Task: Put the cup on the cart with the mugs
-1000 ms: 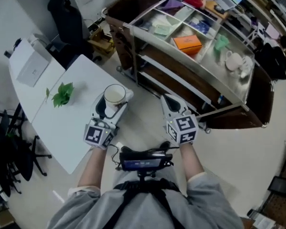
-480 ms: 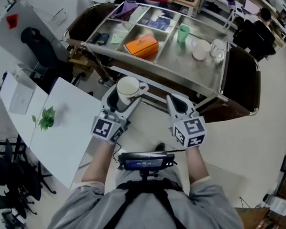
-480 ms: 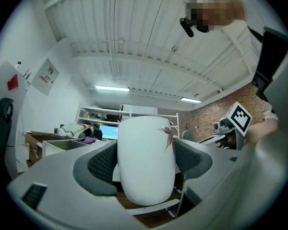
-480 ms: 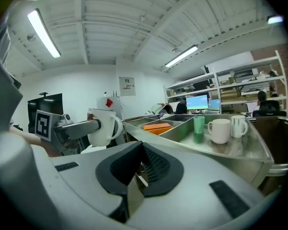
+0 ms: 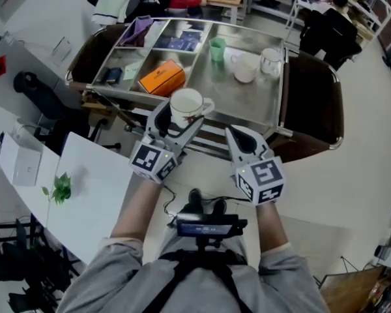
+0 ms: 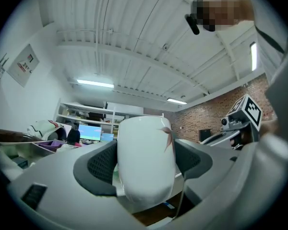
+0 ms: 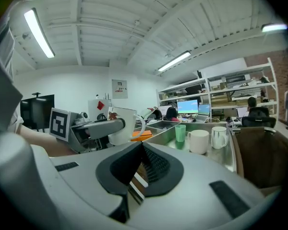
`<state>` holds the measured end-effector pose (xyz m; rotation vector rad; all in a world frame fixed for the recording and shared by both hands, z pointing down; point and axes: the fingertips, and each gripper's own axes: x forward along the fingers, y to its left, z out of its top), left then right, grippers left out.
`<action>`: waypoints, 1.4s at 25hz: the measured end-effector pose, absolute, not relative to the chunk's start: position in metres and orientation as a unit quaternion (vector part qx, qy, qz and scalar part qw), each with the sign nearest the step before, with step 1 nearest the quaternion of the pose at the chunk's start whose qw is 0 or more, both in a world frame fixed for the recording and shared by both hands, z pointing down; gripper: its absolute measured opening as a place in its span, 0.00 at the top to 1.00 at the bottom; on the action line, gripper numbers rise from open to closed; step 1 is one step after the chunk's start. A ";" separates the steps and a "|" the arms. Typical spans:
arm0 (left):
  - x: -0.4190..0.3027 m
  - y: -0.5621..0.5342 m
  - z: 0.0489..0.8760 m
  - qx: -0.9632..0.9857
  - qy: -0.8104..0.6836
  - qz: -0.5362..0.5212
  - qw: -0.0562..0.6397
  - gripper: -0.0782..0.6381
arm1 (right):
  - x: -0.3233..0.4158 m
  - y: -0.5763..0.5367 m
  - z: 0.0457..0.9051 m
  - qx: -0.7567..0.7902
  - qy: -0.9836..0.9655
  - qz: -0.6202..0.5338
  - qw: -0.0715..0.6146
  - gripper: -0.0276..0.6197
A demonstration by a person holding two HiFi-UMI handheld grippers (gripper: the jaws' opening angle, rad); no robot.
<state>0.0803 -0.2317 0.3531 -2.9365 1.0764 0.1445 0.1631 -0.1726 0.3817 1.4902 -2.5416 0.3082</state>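
A white cup (image 5: 186, 103) with a handle and a small red leaf mark sits upright between the jaws of my left gripper (image 5: 177, 114), which is shut on its sides. In the left gripper view the cup (image 6: 146, 162) fills the gap between the dark pads (image 6: 98, 169). It hangs over the near edge of the steel cart top (image 5: 268, 103). On that cart stand a white mug (image 5: 246, 67), a glass mug (image 5: 270, 60) and a green cup (image 5: 217, 49). My right gripper (image 5: 238, 137) is beside the left one, shut on nothing; its pads (image 7: 153, 164) meet.
The cart's left compartments hold an orange box (image 5: 161, 78) and small packets. Dark brown panels (image 5: 313, 103) close the cart's ends. A white table (image 5: 91, 194) with a green sprig (image 5: 60, 188) lies at lower left. A person sits at a desk behind the cart.
Both grippers and the cup have travelled from beside the white table to the cart's near edge. The table has slid to the lower left of the view; the cart has come closer.
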 end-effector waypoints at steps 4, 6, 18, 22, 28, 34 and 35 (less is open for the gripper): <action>0.102 -0.255 0.350 -0.952 0.304 0.045 0.000 0.36 | 0.166 -0.187 0.373 0.521 -0.843 0.101 0.090 0.96; 0.108 -0.267 0.350 -0.956 0.289 0.040 0.000 0.36 | 0.165 -0.194 0.371 0.528 -0.838 0.103 0.088 0.96; 0.134 -0.325 0.350 -0.969 0.243 0.035 -0.003 0.37 | 0.178 -0.225 0.367 0.563 -0.814 0.103 0.096 0.96; 0.146 -0.339 0.352 -0.968 0.250 0.029 -0.012 0.36 | 0.187 -0.234 0.365 0.557 -0.818 0.108 0.094 0.96; 0.165 -0.367 0.366 -0.962 0.270 0.009 -0.026 0.37 | 0.202 -0.251 0.354 0.540 -0.830 0.102 0.093 0.96; 0.179 -0.393 0.378 -0.958 0.283 -0.013 -0.040 0.36 | 0.213 -0.258 0.355 0.528 -0.838 0.107 0.090 0.96; 0.182 -0.395 0.379 -0.958 0.284 -0.017 -0.039 0.36 | 0.214 -0.260 0.356 0.526 -0.839 0.107 0.091 0.96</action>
